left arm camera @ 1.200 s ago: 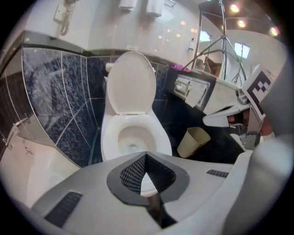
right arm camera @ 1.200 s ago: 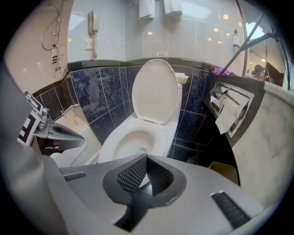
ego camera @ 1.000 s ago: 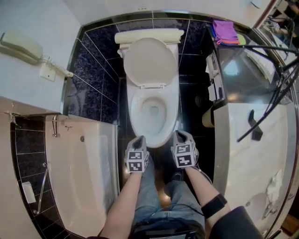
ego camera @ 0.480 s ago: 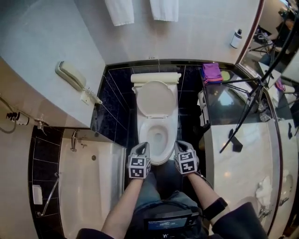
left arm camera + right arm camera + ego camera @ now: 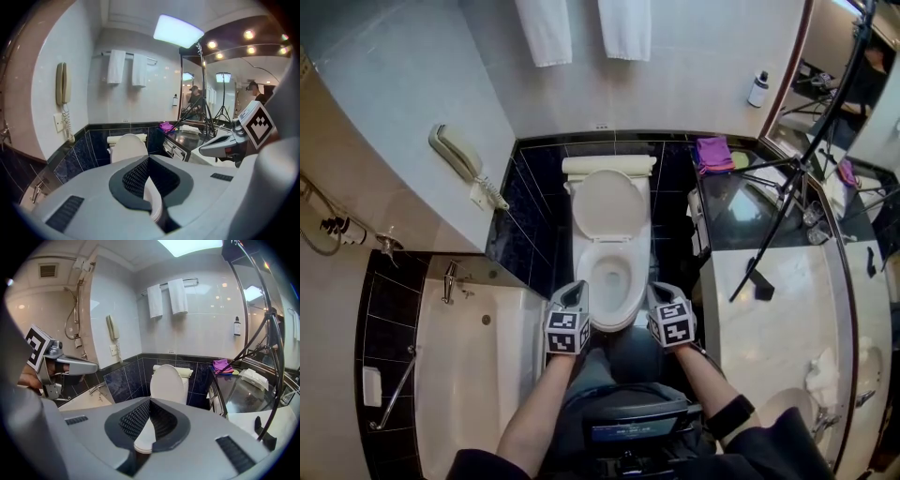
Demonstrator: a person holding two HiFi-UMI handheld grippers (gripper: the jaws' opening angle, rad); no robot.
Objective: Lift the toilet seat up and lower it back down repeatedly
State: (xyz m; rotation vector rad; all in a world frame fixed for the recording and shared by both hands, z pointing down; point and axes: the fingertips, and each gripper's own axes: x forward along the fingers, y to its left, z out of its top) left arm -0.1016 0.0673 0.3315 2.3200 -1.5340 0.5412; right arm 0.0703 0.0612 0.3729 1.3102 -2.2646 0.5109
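Toilet seat (image 5: 609, 202) up, two empty grippers in front of the toilet (image 5: 630, 267).

Far to the left of the toilet, a white bathtub (image 5: 478, 375) and a wall phone (image 5: 456, 150). Just left of the toilet's front edge, the left gripper (image 5: 578, 287), jaws pressed together, nothing between them. On the toilet, the toilet seat tipped up, leaning back on the tank (image 5: 609, 166), bowl (image 5: 609, 276) open. Just right of the front edge, the right gripper (image 5: 657, 289), jaws together too, and empty. To the right of the toilet, a shiny counter (image 5: 769, 337) with a purple cloth (image 5: 712, 152) at its far end.
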